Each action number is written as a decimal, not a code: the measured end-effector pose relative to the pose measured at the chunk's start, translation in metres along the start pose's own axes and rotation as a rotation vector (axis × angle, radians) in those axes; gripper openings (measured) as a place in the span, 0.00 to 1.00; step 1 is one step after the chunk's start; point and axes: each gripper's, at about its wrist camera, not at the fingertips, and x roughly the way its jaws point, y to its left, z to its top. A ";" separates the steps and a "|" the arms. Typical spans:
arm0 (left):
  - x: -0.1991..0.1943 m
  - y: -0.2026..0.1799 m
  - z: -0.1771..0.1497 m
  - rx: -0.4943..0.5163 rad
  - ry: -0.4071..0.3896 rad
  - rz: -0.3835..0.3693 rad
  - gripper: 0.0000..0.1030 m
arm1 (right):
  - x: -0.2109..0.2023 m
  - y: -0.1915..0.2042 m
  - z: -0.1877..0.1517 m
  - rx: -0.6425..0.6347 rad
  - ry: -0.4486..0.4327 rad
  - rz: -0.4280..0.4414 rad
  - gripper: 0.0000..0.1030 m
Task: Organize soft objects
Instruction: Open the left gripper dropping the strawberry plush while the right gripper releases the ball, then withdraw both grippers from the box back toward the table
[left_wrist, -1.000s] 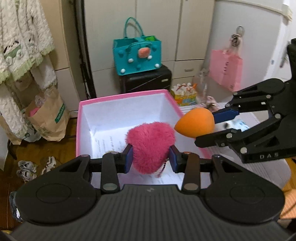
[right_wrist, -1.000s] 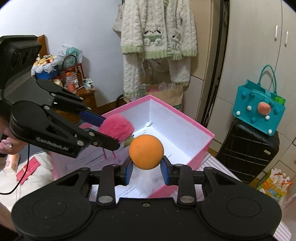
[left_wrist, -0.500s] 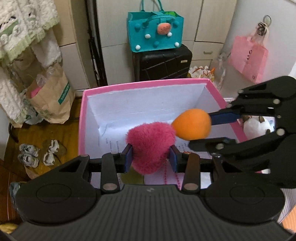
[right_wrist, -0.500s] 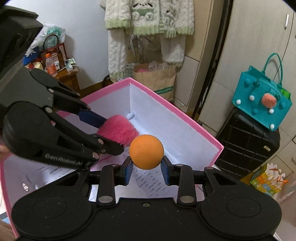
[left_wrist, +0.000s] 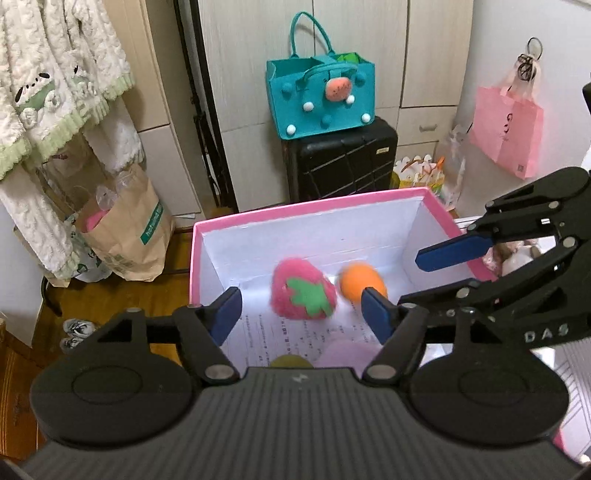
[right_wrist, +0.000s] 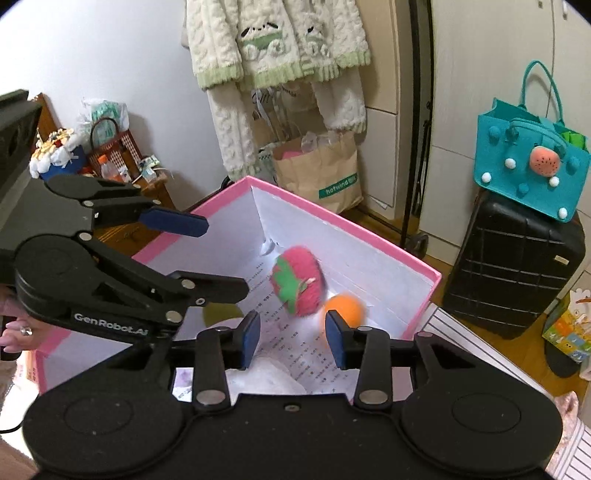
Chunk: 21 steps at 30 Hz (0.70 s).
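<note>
A fuzzy pink strawberry (left_wrist: 303, 291) with a green felt leaf and an orange ball (left_wrist: 361, 282) sit blurred inside the pink box (left_wrist: 310, 216), near its far wall. Both the left gripper (left_wrist: 301, 314) and the right gripper (right_wrist: 291, 338) have jaws opening, nothing between them. Only the right wrist view shows a hand (right_wrist: 11, 328).

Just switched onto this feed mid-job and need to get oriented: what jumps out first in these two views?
The pink-rimmed box fills the middle, and inside it a fuzzy pink strawberry and an orange ball sit side by side, blurred, free of both grippers. The left gripper and right gripper hover over the box with jaws opening and nothing between them. Behind, a teal felt bag rests on a black suitcase.
</note>
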 end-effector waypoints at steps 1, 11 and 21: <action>-0.005 -0.001 -0.002 0.002 -0.005 -0.004 0.70 | -0.003 0.001 0.000 -0.004 -0.002 -0.003 0.43; -0.051 -0.005 -0.015 -0.015 0.036 -0.058 0.70 | -0.050 0.024 -0.017 -0.045 -0.009 -0.046 0.44; -0.133 -0.035 -0.030 0.053 -0.024 -0.053 0.81 | -0.120 0.059 -0.042 -0.096 -0.053 -0.070 0.53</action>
